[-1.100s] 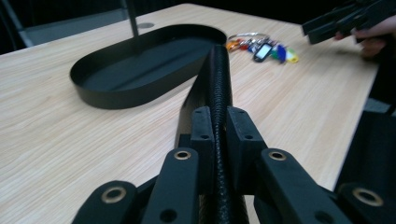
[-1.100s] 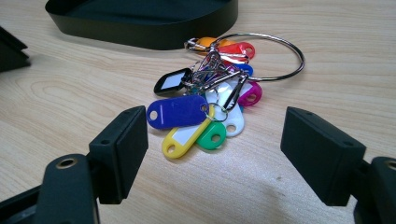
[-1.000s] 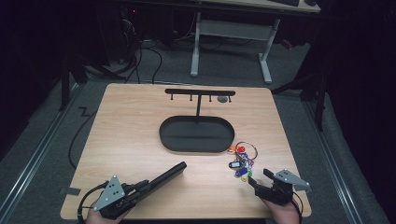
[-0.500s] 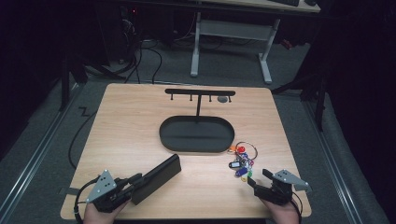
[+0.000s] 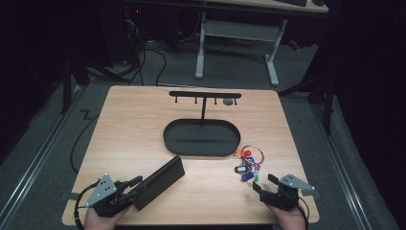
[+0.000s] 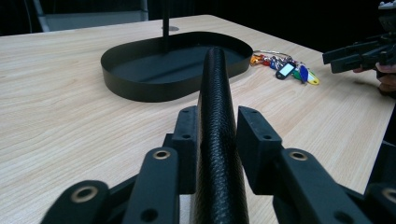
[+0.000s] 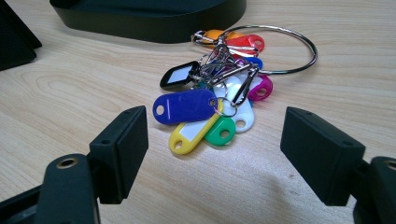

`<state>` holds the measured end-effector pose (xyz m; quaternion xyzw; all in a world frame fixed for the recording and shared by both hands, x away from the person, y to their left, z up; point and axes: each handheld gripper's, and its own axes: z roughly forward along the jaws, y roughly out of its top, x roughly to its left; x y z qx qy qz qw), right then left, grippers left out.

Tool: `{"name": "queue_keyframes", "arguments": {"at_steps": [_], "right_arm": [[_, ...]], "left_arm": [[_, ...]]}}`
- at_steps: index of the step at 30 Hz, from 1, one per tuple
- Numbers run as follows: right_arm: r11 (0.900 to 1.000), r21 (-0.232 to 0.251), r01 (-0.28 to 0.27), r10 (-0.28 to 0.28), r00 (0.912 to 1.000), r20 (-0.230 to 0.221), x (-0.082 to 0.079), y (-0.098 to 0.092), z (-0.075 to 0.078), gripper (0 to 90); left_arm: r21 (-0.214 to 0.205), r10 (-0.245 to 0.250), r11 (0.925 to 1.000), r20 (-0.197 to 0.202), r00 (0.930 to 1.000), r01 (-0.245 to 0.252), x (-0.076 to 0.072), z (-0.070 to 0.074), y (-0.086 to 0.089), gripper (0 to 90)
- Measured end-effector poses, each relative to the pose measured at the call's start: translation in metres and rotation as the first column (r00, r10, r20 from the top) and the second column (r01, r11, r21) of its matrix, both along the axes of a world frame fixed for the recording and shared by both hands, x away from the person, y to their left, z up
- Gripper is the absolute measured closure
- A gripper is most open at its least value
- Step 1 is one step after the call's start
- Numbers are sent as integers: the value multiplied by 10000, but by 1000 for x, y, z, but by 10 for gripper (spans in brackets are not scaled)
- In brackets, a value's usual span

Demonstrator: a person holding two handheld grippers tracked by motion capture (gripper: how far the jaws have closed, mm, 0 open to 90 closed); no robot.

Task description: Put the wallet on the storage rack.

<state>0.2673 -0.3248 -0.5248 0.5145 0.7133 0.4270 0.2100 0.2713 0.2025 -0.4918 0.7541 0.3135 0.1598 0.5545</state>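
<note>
The left gripper (image 5: 125,188), at the table's (image 5: 139,124) near left, has just been opening its jaws; the black wallet (image 6: 216,121) lies between them, pads barely off it. The right gripper (image 7: 212,154) gapes before the key bunch (image 7: 219,100) (tags blank, no readable writing) beside the black tray (image 5: 201,139).

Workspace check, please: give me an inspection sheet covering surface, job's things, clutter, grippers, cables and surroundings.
Surface: wooden table, level.
Job's things: black wallet between the left gripper's jaws; key ring with coloured tags beside the black oval tray with its hook stand.
Clutter: nothing seen.
Grippers: left gripper jaws just opening, a gap beside the wallet; right gripper open, short of the keys.
Cables: black cables on floor.
Surroundings: dark room, desk frame behind.
</note>
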Motion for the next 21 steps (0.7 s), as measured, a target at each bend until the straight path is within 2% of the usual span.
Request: {"name": "queue_keyframes", "arguments": {"at_steps": [6,11,13,21], "right_arm": [[10000,-4,-19,19,10000,14,0,0,0,236],[10000,2,-36,36,10000,5,0,0,0,236],[10000,2,-45,45,10000,-7,0,0,0,236],[10000,7,-58,58,10000,19,1,-1,-1,236]], "left_arm": [[214,-161,9996,62,9999,160,-1,0,-4,633],[727,-223,9971,124,9997,213,-2,-2,-8,611],[981,-196,9950,190,9996,177,-3,-2,-11,610],[1210,-159,9926,302,9994,121,-4,-1,-13,653]]}}
